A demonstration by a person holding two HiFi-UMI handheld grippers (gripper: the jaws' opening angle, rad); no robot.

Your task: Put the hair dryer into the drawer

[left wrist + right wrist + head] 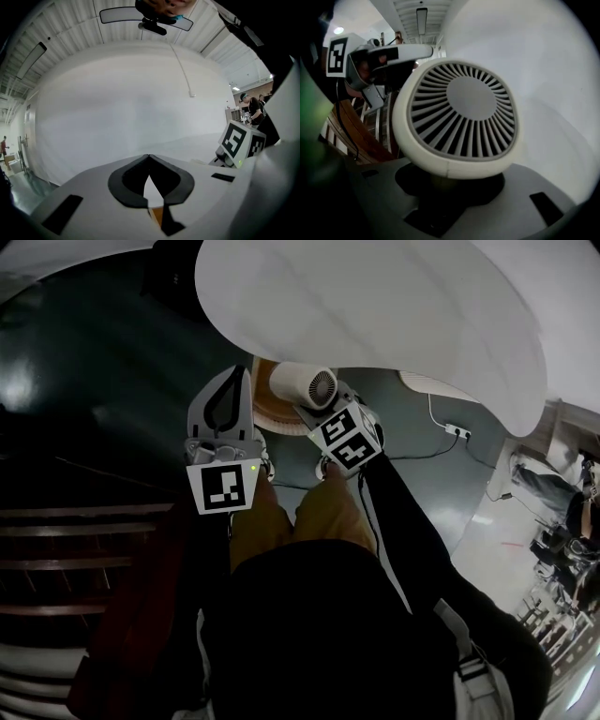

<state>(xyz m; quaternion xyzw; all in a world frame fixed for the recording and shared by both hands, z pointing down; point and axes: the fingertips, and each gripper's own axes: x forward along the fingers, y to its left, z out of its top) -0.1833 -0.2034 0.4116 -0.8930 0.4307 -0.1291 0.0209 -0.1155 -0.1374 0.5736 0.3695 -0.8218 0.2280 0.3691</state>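
Observation:
My right gripper [309, 411] is shut on the handle of a white hair dryer [305, 385]. Its round grille faces the camera in the right gripper view, where the hair dryer [459, 112] stands up out of the jaws of the right gripper [450, 183]. My left gripper [233, 379] hangs just to the left of it with nothing in it. Its tips meet in the left gripper view, where the left gripper [149, 158] points at a white table side. Both grippers hover over a wooden slatted piece [270, 416]. I cannot make out a drawer.
A large white round table [375, 306] overhangs the top of the head view. A white power strip [457, 431] with its cable lies on the dark floor to the right. Dark steps [84, 531] run along the left. People [553, 493] stand far right.

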